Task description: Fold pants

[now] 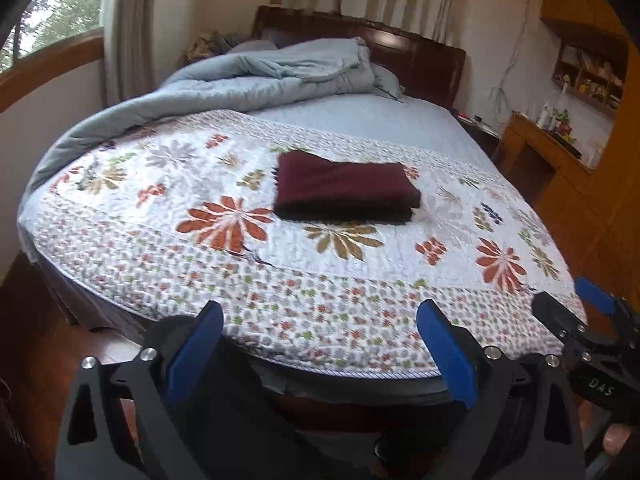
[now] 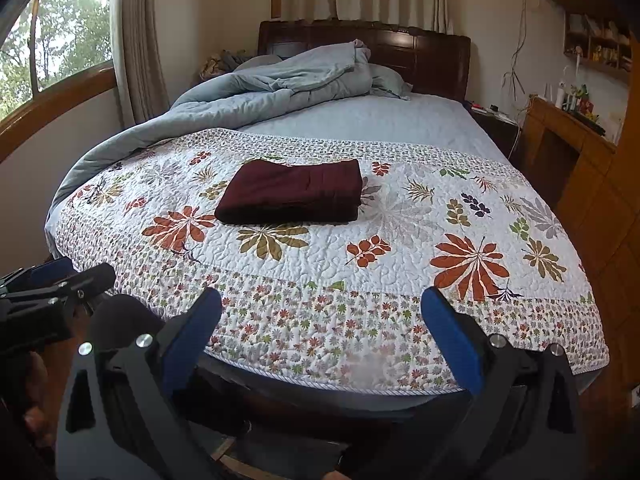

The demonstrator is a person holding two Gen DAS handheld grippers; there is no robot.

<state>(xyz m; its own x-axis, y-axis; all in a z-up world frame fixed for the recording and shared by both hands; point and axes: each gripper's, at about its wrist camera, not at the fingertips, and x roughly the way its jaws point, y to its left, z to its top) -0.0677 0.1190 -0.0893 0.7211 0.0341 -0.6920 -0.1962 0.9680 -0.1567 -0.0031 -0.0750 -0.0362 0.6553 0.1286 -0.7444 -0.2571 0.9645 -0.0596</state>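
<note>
The dark maroon pants point(image 1: 344, 188) lie folded into a neat rectangular stack on the floral quilt point(image 1: 280, 280), near the middle of the bed; they also show in the right wrist view point(image 2: 292, 194). My left gripper point(image 1: 320, 332) is open and empty, held back at the foot of the bed, well short of the pants. My right gripper point(image 2: 320, 320) is open and empty too, at the same edge. The right gripper shows at the right edge of the left wrist view point(image 1: 576, 308); the left gripper shows at the left edge of the right wrist view point(image 2: 60, 276).
A rumpled grey-blue duvet point(image 1: 248, 76) is heaped at the head of the bed by the dark wooden headboard point(image 1: 416, 52). A window point(image 2: 52, 32) with curtains is on the left. A wooden desk point(image 2: 568, 136) and shelves stand on the right. Wooden floor point(image 1: 48, 340) surrounds the bed.
</note>
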